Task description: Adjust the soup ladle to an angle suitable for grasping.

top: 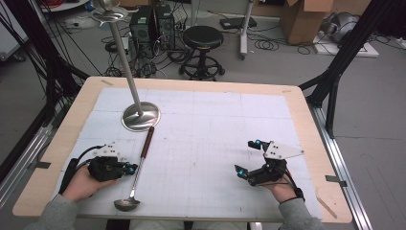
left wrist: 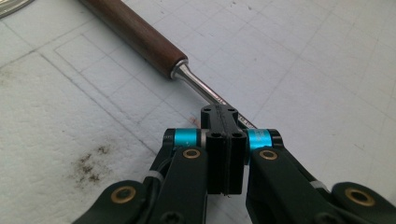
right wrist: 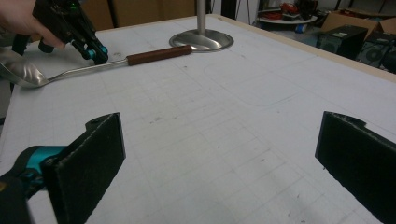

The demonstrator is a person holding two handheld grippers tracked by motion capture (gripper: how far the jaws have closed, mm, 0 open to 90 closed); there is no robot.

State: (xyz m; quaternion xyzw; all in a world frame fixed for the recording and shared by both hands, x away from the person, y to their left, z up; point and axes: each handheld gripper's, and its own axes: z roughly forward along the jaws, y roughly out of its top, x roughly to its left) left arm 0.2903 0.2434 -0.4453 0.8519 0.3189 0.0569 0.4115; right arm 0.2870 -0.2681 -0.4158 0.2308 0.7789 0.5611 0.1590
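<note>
**While L jaws sit pressed together at the ladle's shaft, R waits wide**

Since the ladle lies flat on the white mat, bowl toward the person and wooden grip up against the stand base, the thin metal shaft is prob. the easiest spot to get at. The left gripper sits right at that shaft, jaws fully closed w/ nothing between them; in the left gripper view the shaft runs just past the tips. Looks like a nudge or line-up, not a grab. The right gripper rests well apart on the mat's other side, jaws spread wide, empty, likely on standby.
</note>
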